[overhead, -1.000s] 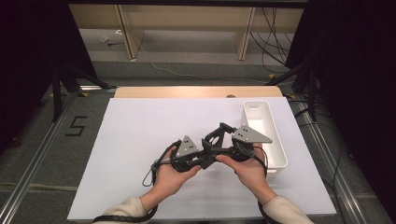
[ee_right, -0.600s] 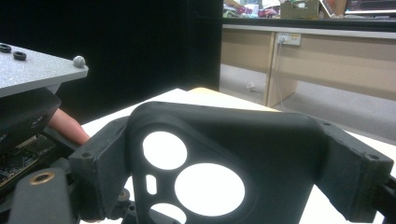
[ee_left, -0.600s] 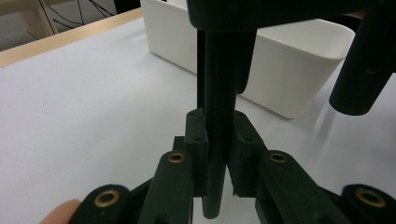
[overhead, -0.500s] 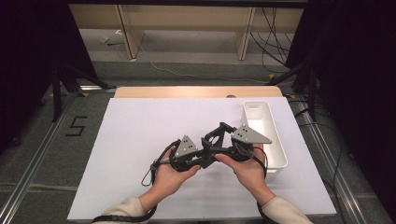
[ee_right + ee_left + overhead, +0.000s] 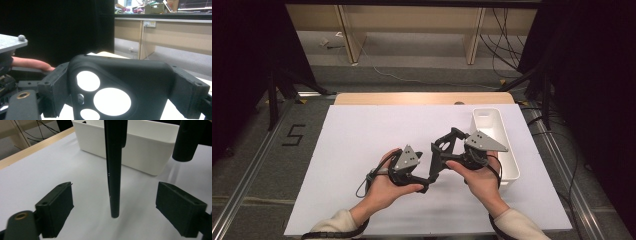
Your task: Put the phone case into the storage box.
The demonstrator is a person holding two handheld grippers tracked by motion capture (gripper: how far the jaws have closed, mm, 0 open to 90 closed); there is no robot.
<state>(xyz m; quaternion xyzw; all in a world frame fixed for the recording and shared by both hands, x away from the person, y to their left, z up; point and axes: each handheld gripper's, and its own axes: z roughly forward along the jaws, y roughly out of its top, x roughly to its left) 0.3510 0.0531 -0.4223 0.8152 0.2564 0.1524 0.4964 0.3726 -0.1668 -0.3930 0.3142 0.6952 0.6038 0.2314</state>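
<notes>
Almost nothing is seen to have shifted over the last second: the left hand-held gripper [image 5: 424, 186] is still held with jaws spread wide and empty around the edge-on black phone case [image 5: 114, 167], not yet closed. The case remains clamped between the jaws of the right hand-held gripper [image 5: 443, 150] above the bench [image 5: 362, 135], with the white bin [image 5: 507, 150] at about three o'clock; a handover appears pending, though contact is hard to judge.

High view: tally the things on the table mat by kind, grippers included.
Black phone case: 1, clamped in the right gripper
White bin: 1
Grippers: 2, counting the left gripper, jaws open either side of the case's edge
Total: 4
</notes>
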